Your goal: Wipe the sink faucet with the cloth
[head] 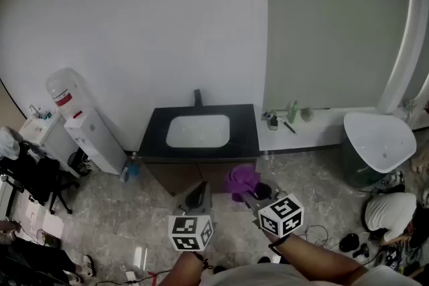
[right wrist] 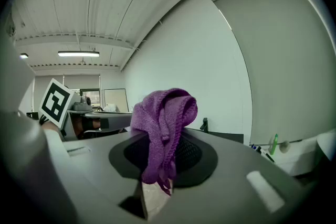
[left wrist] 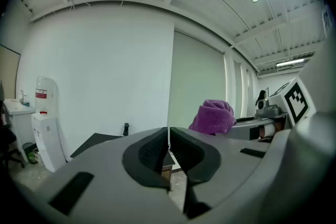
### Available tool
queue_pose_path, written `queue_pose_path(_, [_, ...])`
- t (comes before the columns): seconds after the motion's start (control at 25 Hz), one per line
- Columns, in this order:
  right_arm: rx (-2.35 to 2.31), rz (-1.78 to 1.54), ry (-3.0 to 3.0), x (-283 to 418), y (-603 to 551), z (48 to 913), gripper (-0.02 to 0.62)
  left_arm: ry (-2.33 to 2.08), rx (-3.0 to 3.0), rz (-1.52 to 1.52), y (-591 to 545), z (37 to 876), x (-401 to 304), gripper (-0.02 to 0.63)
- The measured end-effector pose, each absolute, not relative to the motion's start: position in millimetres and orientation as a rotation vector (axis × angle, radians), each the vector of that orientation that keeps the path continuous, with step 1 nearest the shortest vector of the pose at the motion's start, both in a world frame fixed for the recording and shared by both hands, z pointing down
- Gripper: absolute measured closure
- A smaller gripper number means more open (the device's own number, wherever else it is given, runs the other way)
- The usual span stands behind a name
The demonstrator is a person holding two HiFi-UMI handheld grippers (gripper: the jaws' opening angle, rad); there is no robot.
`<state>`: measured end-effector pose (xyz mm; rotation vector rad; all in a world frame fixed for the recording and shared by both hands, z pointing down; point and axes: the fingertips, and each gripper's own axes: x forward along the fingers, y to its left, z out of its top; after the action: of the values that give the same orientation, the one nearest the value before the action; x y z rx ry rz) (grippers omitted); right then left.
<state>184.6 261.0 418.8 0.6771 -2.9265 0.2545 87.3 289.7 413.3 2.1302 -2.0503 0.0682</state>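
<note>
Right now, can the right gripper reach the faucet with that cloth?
Probably not yet: the right gripper, shut on the cloth, hangs short of the counter, and the faucet stands at its back edge. Nothing seems in the way.

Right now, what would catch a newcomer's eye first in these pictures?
The purple cloth stands out, bunched in the shut right tongs and held in the air short of the sink. That white basin sits in a black countertop, with the dark faucet behind it. The left tongs are shut and empty.
</note>
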Motion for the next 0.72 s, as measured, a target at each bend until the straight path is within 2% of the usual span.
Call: queue_pose_path(0.72, [0.677,0.254,-2.936,145,270,420,0.511,-1.947,2.171,0.080,292,425,57,0.586])
